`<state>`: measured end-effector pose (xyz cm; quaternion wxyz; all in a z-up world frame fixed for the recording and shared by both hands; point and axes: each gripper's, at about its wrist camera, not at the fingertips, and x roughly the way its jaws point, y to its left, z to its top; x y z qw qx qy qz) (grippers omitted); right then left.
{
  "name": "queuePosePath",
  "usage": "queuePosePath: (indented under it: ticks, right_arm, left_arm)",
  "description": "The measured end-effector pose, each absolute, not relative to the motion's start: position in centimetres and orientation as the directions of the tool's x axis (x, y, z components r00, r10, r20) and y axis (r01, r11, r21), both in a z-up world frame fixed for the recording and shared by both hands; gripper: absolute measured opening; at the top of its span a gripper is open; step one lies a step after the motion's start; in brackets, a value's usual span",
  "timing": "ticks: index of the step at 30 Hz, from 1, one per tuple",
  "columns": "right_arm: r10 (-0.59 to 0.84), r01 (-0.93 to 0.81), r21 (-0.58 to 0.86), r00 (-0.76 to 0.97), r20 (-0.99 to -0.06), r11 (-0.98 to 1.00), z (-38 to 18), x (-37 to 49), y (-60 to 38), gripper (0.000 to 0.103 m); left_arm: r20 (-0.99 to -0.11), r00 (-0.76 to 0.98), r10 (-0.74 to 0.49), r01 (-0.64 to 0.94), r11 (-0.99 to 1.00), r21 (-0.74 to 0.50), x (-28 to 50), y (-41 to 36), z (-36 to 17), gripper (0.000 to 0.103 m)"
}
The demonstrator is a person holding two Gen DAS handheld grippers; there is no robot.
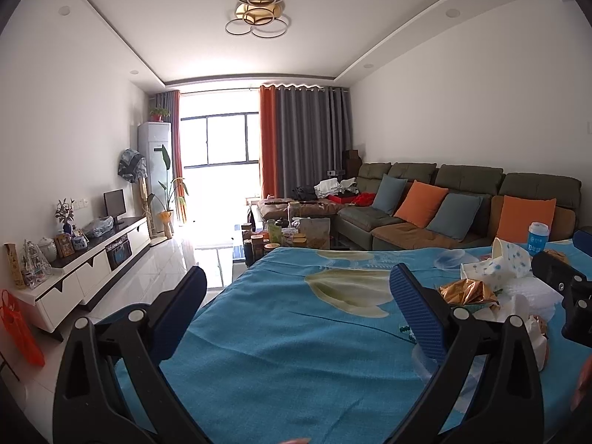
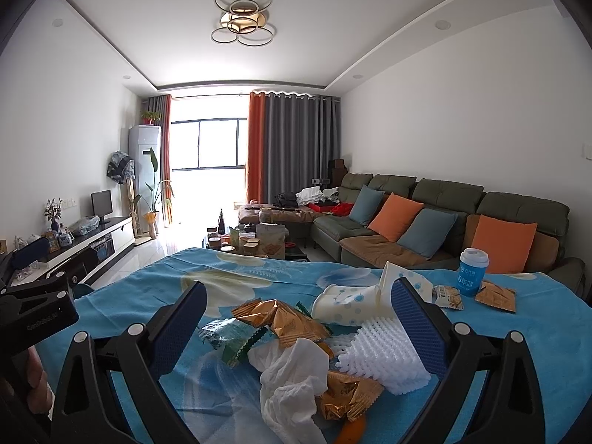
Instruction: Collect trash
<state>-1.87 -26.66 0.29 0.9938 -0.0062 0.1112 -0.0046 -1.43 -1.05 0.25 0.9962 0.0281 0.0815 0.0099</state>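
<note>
A pile of trash lies on the blue floral cloth (image 2: 155,281): gold wrappers (image 2: 285,318), a crumpled white tissue (image 2: 292,381), white foam netting (image 2: 384,355), a tipped paper cup (image 2: 344,305), a green wrapper (image 2: 225,335) and orange peel (image 2: 351,431). My right gripper (image 2: 299,303) is open, its fingers on either side of the pile, just above it. My left gripper (image 1: 299,288) is open and empty over bare cloth, left of the pile (image 1: 492,288). The right gripper's body (image 1: 569,292) shows at the left wrist view's right edge.
A blue-and-white cup (image 2: 473,272) stands upright at the far right of the cloth, with a gold packet (image 2: 495,296) and a small snack packet (image 2: 448,296) beside it. Beyond are a sofa (image 2: 425,222) with cushions, a cluttered coffee table (image 2: 255,242) and a TV cabinet (image 1: 92,259).
</note>
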Motion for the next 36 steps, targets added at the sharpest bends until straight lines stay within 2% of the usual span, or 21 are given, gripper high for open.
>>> queuePosePath:
  ticks: [36]
  right_arm:
    - [-0.013,0.009,-0.015,0.974,-0.224,1.0,-0.07,-1.75,-26.62,0.096]
  left_arm:
    - [-0.138,0.99,0.035,-0.026,0.997,0.066,-2.18,-1.27,0.58,0.097]
